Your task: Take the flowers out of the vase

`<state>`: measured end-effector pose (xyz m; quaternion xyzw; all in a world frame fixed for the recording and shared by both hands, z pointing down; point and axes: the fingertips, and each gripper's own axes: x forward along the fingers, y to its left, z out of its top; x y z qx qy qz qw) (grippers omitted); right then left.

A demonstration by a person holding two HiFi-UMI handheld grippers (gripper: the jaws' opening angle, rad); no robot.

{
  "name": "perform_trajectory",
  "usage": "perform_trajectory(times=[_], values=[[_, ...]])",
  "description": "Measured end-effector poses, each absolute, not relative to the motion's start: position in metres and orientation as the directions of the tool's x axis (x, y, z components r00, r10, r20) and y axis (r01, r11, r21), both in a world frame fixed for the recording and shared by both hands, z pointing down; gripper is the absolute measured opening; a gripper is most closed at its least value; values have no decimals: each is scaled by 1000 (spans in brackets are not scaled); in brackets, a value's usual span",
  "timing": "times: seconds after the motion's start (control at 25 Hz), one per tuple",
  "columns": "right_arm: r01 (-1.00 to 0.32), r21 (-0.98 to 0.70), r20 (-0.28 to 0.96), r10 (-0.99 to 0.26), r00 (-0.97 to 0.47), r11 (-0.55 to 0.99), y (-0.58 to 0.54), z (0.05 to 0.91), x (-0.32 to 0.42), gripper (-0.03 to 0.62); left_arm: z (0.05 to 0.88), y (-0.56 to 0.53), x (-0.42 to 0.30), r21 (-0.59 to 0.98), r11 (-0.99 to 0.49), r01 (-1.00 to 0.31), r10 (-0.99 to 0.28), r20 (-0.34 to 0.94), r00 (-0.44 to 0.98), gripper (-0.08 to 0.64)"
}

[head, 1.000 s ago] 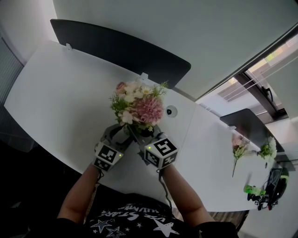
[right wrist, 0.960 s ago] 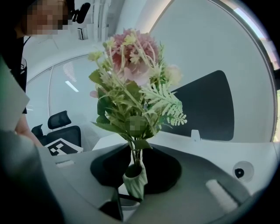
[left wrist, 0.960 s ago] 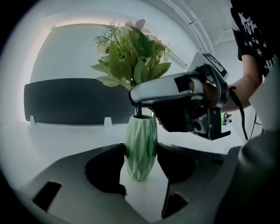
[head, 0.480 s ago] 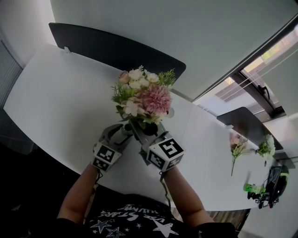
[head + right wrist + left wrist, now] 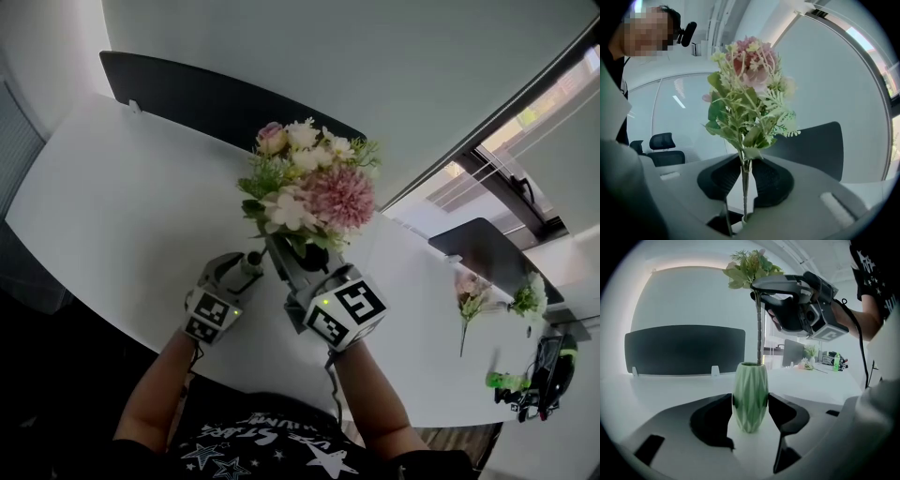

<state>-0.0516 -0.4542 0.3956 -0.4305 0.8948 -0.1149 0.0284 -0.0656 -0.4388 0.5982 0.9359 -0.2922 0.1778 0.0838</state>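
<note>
Lower end of the stem (image 5: 759,329) out of sight within the green vase (image 5: 750,397)

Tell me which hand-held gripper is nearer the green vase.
Left. The left hand-held gripper clamps the vase by its sides; the right hand-held gripper is above it, shut on the bouquet by its stem.
</note>
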Motion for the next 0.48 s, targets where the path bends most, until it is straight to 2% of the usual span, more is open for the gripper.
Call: perform_trajectory(times=[0.28,0.48], values=[[-766,-210,0,-784,-621,607,-442,373,-47,74,603,-438,-72,36,-807,-589,-527,406,747,247],[-770,-209,-7,-789,-615,602,-431,366,-41,74,606,-427,-86,32,-779,-627,-556,426,713,276]])
